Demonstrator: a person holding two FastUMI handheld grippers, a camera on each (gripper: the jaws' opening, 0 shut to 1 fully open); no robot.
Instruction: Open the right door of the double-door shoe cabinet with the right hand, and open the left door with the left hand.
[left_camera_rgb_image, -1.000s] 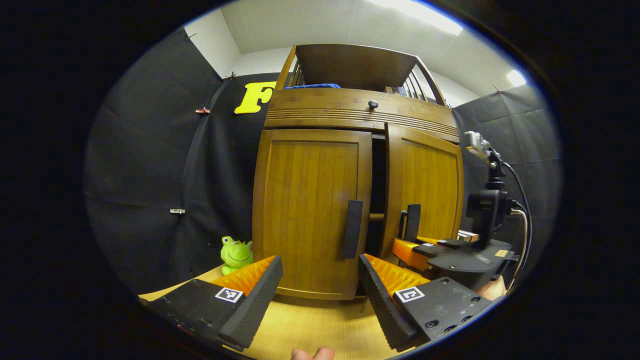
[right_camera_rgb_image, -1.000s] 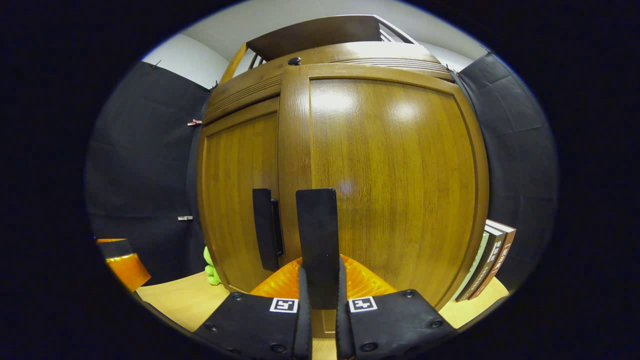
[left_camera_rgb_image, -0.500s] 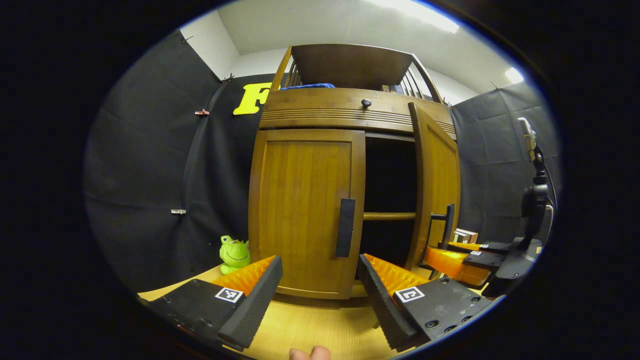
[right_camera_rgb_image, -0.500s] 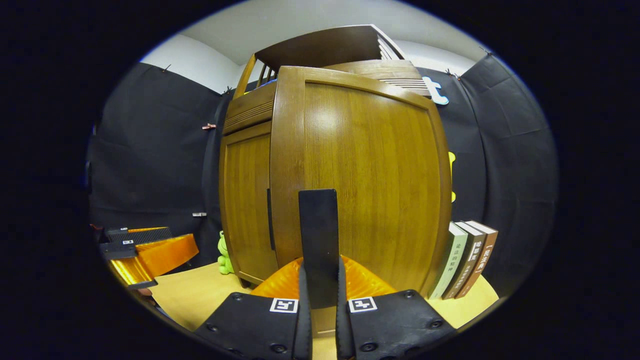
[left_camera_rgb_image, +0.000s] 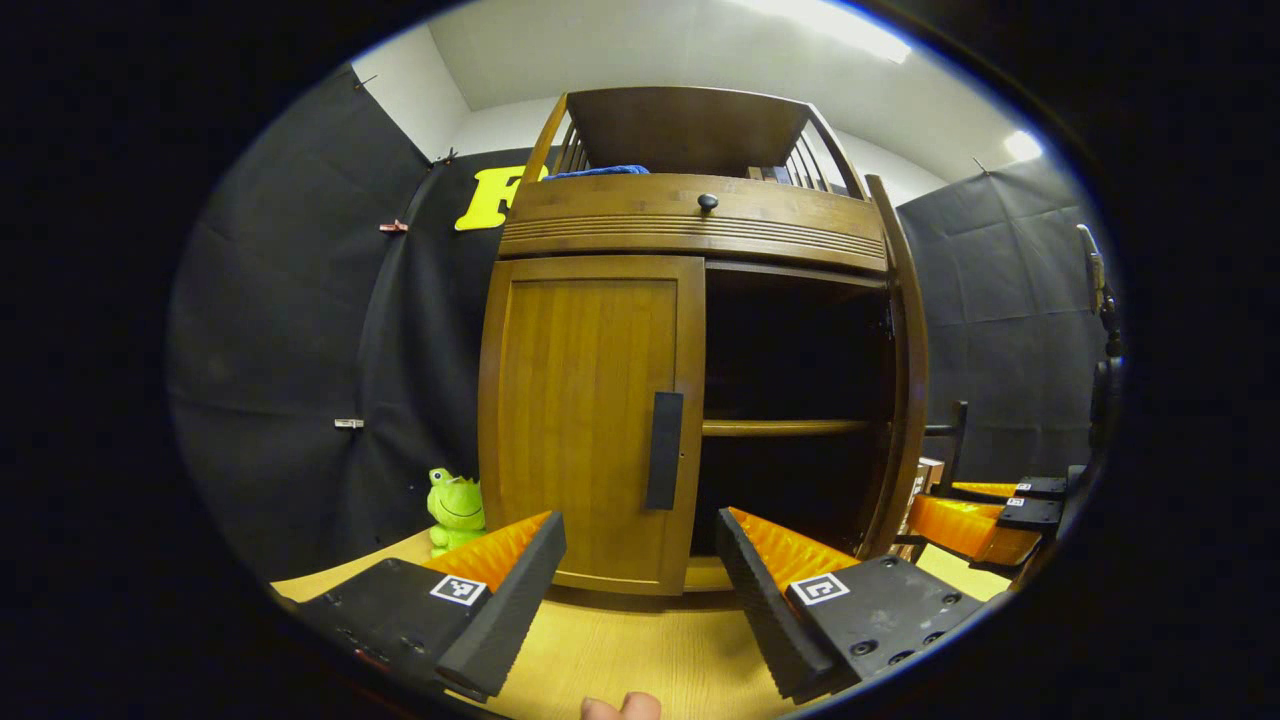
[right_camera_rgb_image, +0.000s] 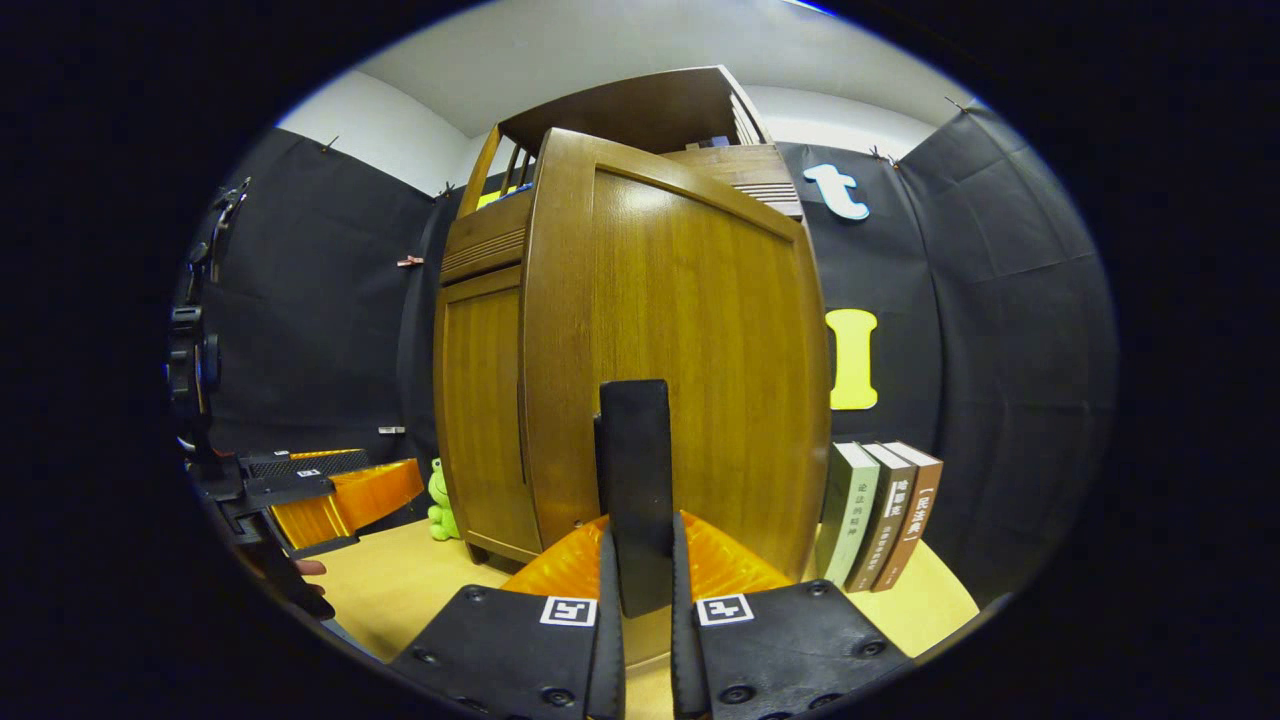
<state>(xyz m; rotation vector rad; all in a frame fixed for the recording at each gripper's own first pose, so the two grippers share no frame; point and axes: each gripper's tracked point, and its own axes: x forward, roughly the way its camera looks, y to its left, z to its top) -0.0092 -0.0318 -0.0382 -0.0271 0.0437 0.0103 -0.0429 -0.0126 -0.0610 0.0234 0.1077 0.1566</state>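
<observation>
the shoe cabinet (left_camera_rgb_image: 690, 215) stands on the light wooden bench (left_camera_rgb_image: 640, 650), against the black cloth wall. it is made of warm brown wood with a glossy finish, a ribbed band across the top and a small dark knob (left_camera_rgb_image: 708, 202) on that band. a railed shelf sits above.

the right door (right_camera_rgb_image: 690, 360) is swung wide open; in the left gripper view it shows edge-on at the cabinet's right side. the opening is dark, with one horizontal shelf (left_camera_rgb_image: 780, 428) across the middle. the right gripper (right_camera_rgb_image: 648, 600) has its jaws pinching the right door handle (right_camera_rgb_image: 635, 480), a flat black vertical bar, with both fingers pressed on it.

the left door (left_camera_rgb_image: 585, 420) is closed, flush with the frame. its black vertical handle (left_camera_rgb_image: 664, 450) sits near the door's inner edge. the left gripper (left_camera_rgb_image: 640, 560) hovers in front of the cabinet, jaws spread wide, apart from the handle and touching nothing.

a green frog toy (left_camera_rgb_image: 455, 505) sits just beside the cabinet's left side. three books (right_camera_rgb_image: 880, 515) stand upright near the open right door.
</observation>
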